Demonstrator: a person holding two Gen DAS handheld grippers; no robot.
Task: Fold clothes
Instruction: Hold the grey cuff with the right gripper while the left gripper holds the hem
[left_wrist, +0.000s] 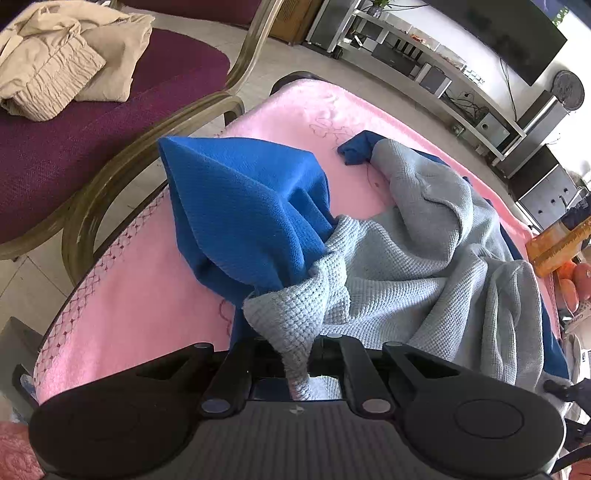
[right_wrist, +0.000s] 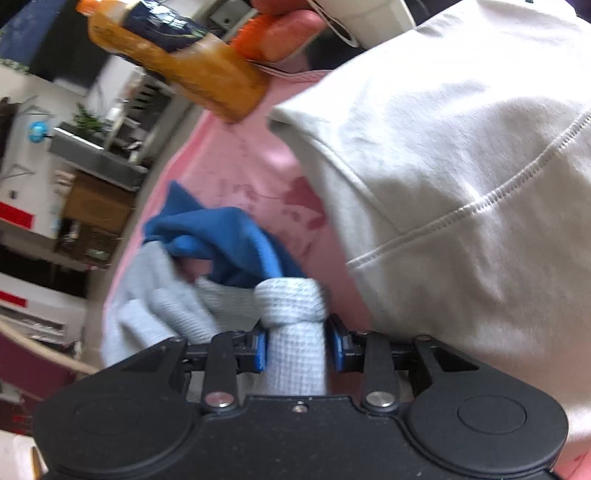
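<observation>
so the grey waffle-knit garment w/ blue lining (left_wrist: 424, 258) is nowhere near folded: it lies crumpled across the pink cloth (left_wrist: 140, 306) on the table, one blue part tented up, the rest bunched in ridges. left gripper (left_wrist: 295, 354) is clamped tight on a grey edge, fabric pinched btwn its jaws and pulled up off the cloth. right gripper (right_wrist: 297, 343) has a rolled grey bunch (right_wrist: 291, 299) btwn its blue pads (right_wrist: 260, 347); whether they really press on it i can't tell, view is blurred. looks like the spread-out stage, no crease made yet. further out: a folded beige garment (left_wrist: 62, 55) on the purple chair, prob. done already, and a white garment (right_wrist: 461, 177) right beside the grey one, apparently still waiting.
</observation>
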